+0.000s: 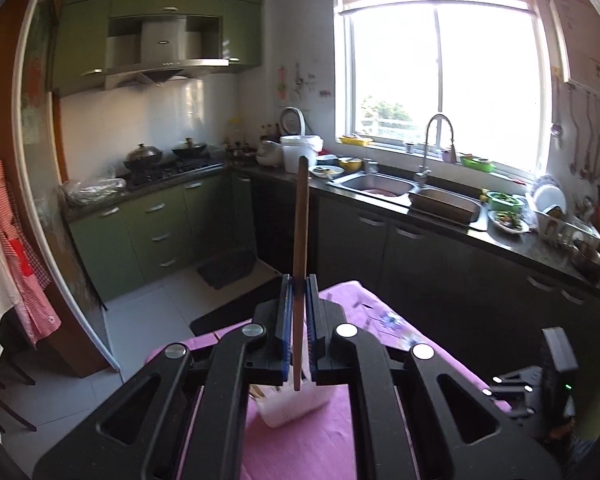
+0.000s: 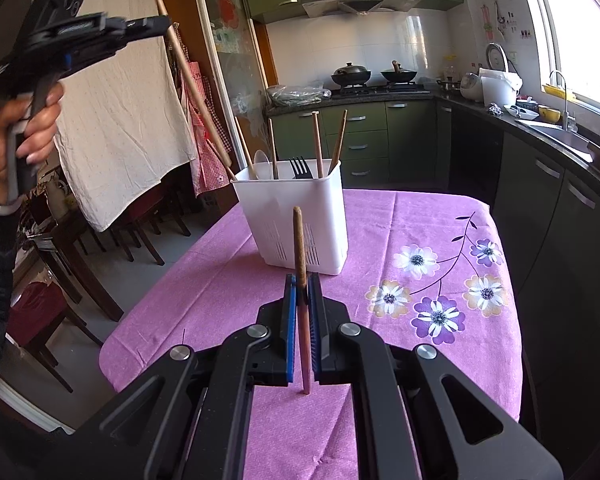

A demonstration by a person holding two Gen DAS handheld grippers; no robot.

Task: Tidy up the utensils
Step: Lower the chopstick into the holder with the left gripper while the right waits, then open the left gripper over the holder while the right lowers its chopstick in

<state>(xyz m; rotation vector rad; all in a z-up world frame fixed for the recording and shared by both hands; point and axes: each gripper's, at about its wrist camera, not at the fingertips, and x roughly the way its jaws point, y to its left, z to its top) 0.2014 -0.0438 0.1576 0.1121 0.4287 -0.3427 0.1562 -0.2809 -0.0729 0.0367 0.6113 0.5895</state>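
My left gripper (image 1: 299, 280) is shut on a long light-wood chopstick (image 1: 301, 216) that stands nearly upright between its blue pads. Below it sits the white utensil holder (image 1: 288, 406) on the pink cloth. In the right wrist view a hand holds the left gripper (image 2: 162, 24) high at the upper left, its chopstick (image 2: 192, 80) slanting down toward the holder. My right gripper (image 2: 302, 280) is shut on a brown-pink chopstick (image 2: 299, 240), just in front of the white holder (image 2: 296, 220). The holder carries several chopsticks, a white spoon (image 2: 262, 162) and a black fork (image 2: 300, 168).
The table carries a pink flowered cloth (image 2: 440, 280). Dark chairs (image 2: 52, 280) and a hanging white cloth (image 2: 116, 120) are on the left. Green cabinets and a stove with two pans (image 2: 374, 76) line the far wall. A counter with a sink (image 1: 412, 192) runs along the right.
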